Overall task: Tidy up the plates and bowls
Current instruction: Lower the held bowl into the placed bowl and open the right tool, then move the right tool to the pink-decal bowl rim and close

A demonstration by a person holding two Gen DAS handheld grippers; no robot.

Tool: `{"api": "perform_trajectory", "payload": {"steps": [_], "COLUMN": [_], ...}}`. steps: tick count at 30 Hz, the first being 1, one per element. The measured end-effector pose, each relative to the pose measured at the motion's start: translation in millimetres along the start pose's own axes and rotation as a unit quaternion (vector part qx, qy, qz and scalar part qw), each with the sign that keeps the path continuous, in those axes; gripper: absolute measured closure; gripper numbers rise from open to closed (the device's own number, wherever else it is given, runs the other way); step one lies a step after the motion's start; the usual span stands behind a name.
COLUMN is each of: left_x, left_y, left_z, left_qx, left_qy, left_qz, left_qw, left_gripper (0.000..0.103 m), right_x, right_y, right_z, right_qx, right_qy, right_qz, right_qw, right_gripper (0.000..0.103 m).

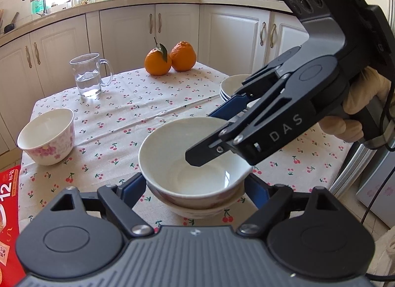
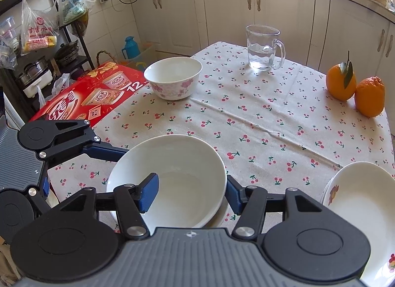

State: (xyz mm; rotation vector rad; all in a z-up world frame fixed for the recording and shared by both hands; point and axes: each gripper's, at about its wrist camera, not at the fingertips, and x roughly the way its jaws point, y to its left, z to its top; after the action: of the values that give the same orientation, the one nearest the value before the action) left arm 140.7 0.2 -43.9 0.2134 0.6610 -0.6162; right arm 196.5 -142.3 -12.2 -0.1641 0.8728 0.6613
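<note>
the top bowl [image 1: 192,161] is straddled at its rim by the right gripper [image 2: 191,194], one finger inside and apparently just loosened; the left gripper [image 1: 195,192] flanks the stacked bowls, unclenched.

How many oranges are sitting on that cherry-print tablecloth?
2. One orange with a stem and leaf stands at the table's far edge, and a bumpier orange sits touching it, on the side away from the glass mug. None seem hidden.
</note>
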Motion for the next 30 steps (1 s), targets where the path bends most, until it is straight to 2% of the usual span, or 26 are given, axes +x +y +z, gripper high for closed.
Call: {"api": "perform_trajectory", "payload": {"steps": [1, 5, 7, 15, 22, 30], "left_x": [-0.4, -1.9, -3.9, -16.6, -27.5, -41.3], "left_y": [0.0, -1.0, 0.0, -0.6, 1.2, 26.7], "left_z": [-0.3, -1.0, -1.4, -7.5, -15.2, -27.0], "left_qx": [0.002, 0.006, 0.004, -0.003, -0.003, -0.023], "left_qy": [-0.003, -0.003, -0.003, -0.005, -0.003, -0.011], "left_qz": [0.002, 0.006, 0.006, 0.006, 0.015, 0.051], "left_qw": [1.0000, 1.0000, 1.0000, 1.0000, 0.9999, 0.9984], "left_gripper": [0.016, 0.015, 0.015, 0.014, 0.014, 0.014], "right_x": [-0.1, -2.0, -3.7, -8.6, -8.2, -23.1], "right_y": [0.2, -0.5, 0.4, 11.1, 13.5, 23.7], "right_z": [-0.4, -1.2, -2.3, -18.7, -31.2, -11.2], "right_qx": [-0.001, -0.003, -0.006, -0.025, -0.010, -0.038], "right_qy": [0.000, -0.005, -0.008, -0.016, -0.027, -0.043], "right_qz": [-0.003, -0.002, -0.006, -0.029, -0.038, -0.047], "right_qw": [1.000, 1.000, 1.000, 0.999, 0.999, 0.997], "right_gripper": [0.033, 0.031, 0.024, 0.009, 0.007, 0.002]}}
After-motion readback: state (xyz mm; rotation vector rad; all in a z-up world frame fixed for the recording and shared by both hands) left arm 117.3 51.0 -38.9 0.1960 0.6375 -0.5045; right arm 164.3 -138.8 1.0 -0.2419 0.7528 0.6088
